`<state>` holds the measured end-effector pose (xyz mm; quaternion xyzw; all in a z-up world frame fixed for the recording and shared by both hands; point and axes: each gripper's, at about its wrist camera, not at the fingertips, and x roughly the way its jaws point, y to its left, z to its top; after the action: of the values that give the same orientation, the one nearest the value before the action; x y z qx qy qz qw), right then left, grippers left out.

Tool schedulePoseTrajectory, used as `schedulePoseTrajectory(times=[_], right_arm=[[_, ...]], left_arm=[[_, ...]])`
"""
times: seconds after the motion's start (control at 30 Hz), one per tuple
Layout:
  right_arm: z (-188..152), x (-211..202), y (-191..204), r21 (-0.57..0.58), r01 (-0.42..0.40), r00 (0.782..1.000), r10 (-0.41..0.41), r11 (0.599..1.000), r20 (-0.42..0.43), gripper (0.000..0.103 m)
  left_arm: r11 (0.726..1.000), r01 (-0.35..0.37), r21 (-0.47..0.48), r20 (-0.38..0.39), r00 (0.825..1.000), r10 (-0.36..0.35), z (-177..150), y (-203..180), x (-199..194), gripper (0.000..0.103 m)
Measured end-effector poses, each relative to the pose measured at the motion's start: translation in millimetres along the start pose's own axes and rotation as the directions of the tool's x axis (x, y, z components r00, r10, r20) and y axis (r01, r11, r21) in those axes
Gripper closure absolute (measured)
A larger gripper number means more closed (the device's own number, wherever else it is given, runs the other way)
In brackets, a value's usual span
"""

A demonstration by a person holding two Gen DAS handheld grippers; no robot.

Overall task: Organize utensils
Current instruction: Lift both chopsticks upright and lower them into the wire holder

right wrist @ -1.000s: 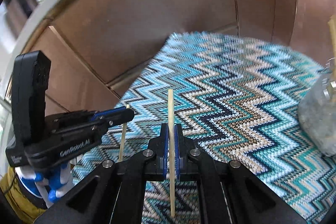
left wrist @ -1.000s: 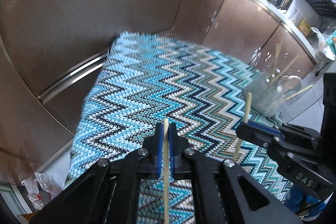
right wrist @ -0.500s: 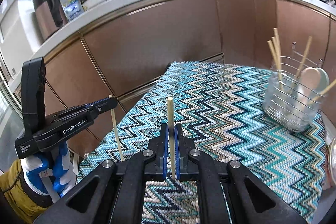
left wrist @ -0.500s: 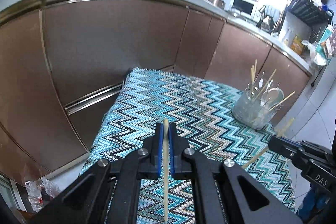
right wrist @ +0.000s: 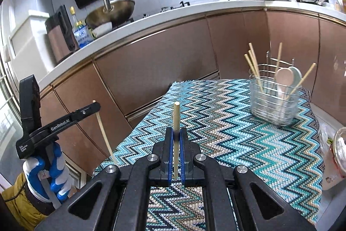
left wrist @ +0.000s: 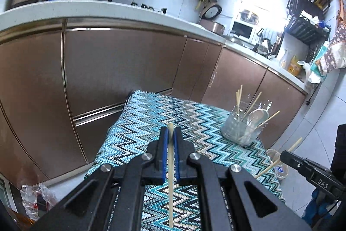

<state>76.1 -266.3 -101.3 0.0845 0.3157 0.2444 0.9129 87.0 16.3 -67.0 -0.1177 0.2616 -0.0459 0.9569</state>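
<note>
Nearest me, my left gripper (left wrist: 170,144) is clamped on one chopstick (left wrist: 170,176) and my right gripper (right wrist: 176,144) on another chopstick (right wrist: 176,122), each held lengthwise, I judge for dropping in end-first. Farther off to the right on the zigzag cloth (right wrist: 216,122) stands the wire holder (right wrist: 274,101), which has chopsticks and two spoons (right wrist: 287,77) upright in it.

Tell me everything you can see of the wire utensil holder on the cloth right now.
The utensil holder is a silvery wire basket with rounded corners, standing upright near the far right end of the zigzag-patterned cloth. It looks like metal, with horizontal rings and taller posts at the back. Inside lean several pale wooden chopsticks and two light spoons, bowls up. Neither gripper touches it.
</note>
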Motion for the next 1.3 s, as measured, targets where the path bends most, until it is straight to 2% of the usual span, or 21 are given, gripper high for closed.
schedulePoseTrajectory(times=[0.23,0.43,0.77,0.97,1.17,1.3], right_arm=[[4,-36,-18,0.03,0.03,0.997,-0.032,0.999,0.068,0.098],[17,-69,-36,0.048,0.077,0.987,-0.083,0.996,0.139,0.098],[53,-105,-62,0.035,0.137,0.962,-0.141,0.99,0.234,0.098],[80,-102,-80,0.016,0.144,0.953,-0.143,0.989,0.269,0.098],[111,-79,-106,0.0,0.147,0.946,-0.14,0.989,0.291,0.098],[131,-59,-120,-0.028,0.169,0.942,-0.153,0.985,0.297,0.098]], left_arm=[[0.999,0.032,0.002,0.051,0.998,-0.032,13,-14,-27,0.098],[0.997,0.071,0.005,0.077,0.994,-0.072,30,-35,-34,0.098],[0.985,0.166,0.038,0.137,0.976,-0.169,82,-95,-32,0.098],[0.974,0.218,0.065,0.167,0.96,-0.226,118,-142,-11,0.098],[0.969,0.238,0.074,0.191,0.95,-0.248,150,-194,38,0.098],[0.969,0.233,0.078,0.201,0.949,-0.244,158,-221,77,0.098]])
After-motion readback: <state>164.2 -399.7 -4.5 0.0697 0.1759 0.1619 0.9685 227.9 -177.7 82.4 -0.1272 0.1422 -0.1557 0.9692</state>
